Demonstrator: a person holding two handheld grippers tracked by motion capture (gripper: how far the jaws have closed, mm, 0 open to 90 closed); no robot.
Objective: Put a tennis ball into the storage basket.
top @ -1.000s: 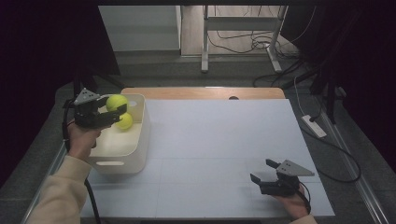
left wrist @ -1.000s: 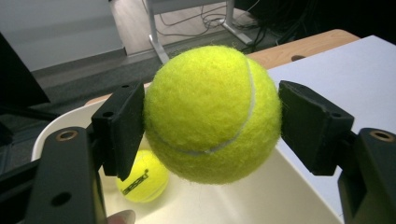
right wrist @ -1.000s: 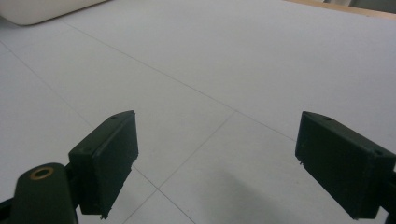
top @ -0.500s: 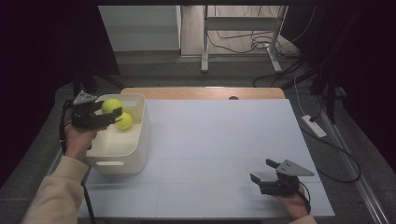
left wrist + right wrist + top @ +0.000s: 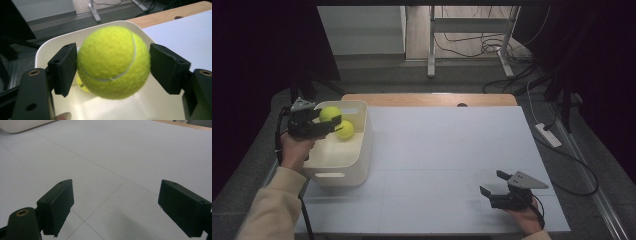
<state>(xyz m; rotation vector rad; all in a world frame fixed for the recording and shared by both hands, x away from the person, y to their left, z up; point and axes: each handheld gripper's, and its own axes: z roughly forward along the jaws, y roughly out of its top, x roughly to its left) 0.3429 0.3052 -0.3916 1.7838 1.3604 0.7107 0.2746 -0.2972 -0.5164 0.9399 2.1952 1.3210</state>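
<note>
A yellow tennis ball [image 5: 112,62] sits between the jaws of my left gripper [image 5: 112,67], above the white bin [image 5: 57,41]. The jaws have just been opening: the left pad still touches the ball and the right pad stands barely clear of it. In the high view the left gripper [image 5: 332,125] reaches over the bin's [image 5: 332,175] far left corner with that ball [image 5: 330,114]. A second tennis ball [image 5: 345,129] lies inside the bin, and the left gripper view shows a sliver of it [image 5: 81,83]. My right gripper [image 5: 491,182] rests open near the table's front right, with nothing between its jaws [image 5: 115,205].
A white mat [image 5: 447,155] covers the table, with a wooden strip [image 5: 427,99] along its far edge. Beyond the table stand a desk frame [image 5: 432,45] and loose cables [image 5: 477,45] on the floor. A power strip [image 5: 548,135] lies off the right edge.
My left gripper has shifted slightly left and down over the bin with the ball. Its jaws have spread a little around the ball. The right gripper has stayed put.
</note>
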